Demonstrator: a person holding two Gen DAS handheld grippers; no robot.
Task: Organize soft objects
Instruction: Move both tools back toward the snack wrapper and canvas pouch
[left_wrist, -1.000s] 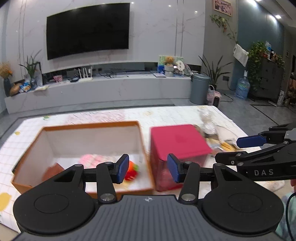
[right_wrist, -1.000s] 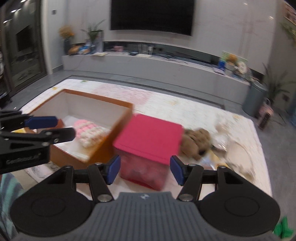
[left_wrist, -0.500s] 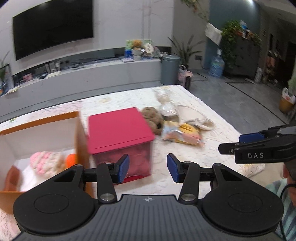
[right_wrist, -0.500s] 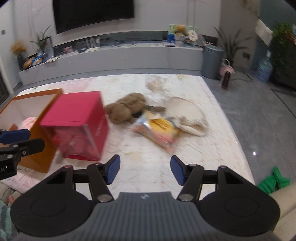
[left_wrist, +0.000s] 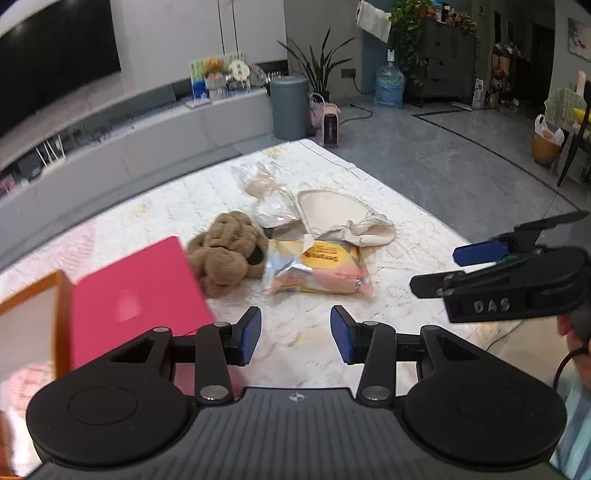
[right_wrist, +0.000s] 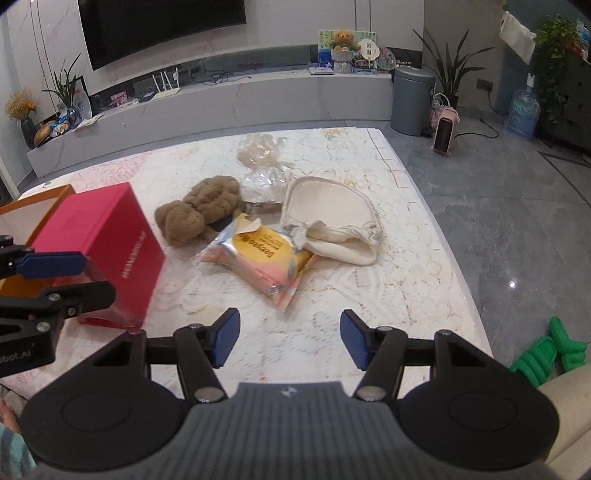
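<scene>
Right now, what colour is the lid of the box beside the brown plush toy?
Pink-red lid, clearest in the right wrist view.

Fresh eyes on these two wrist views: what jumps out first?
The bright pink lidded box at the left of the pale patterned tabletop, hard against an open orange cardboard box. Right of it lies a heap of soft things: a brown knotted plush, a yellow and pink foil snack bag and a cream cloth bag. Both grippers, left and right, hover open and empty.
</scene>
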